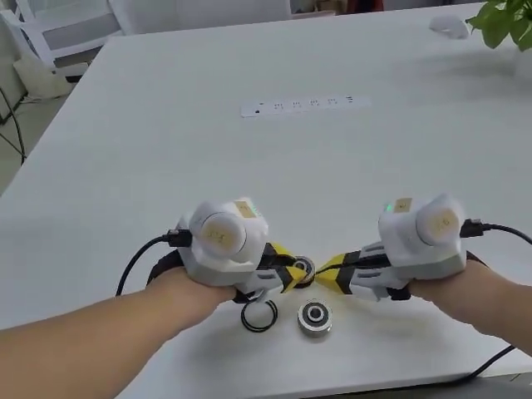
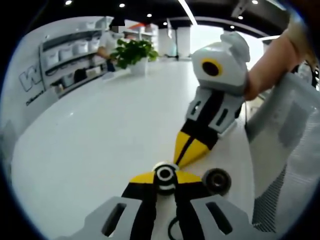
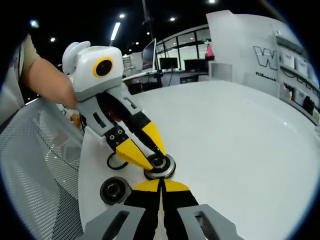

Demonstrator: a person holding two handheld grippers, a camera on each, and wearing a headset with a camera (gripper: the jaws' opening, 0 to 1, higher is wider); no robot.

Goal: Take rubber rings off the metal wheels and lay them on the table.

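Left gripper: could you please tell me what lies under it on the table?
Loose black rubber rings lie on the table under the left gripper; it covers their far edge.

Large "W" on far wall (image 3: 240, 45)

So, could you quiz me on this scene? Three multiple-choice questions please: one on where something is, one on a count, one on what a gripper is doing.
1. Where is the loose wheel? A) by the plant B) on the table beside the black rings C) on a shelf
2. How many metal wheels are there? A) one B) four C) two
3. The left gripper is: A) shut on a wheel B) wide open C) lying unheld
Answers: B, it rests by the rings in the head view; C, the held wheel plus the loose one; A, its jaws clamp the held wheel.
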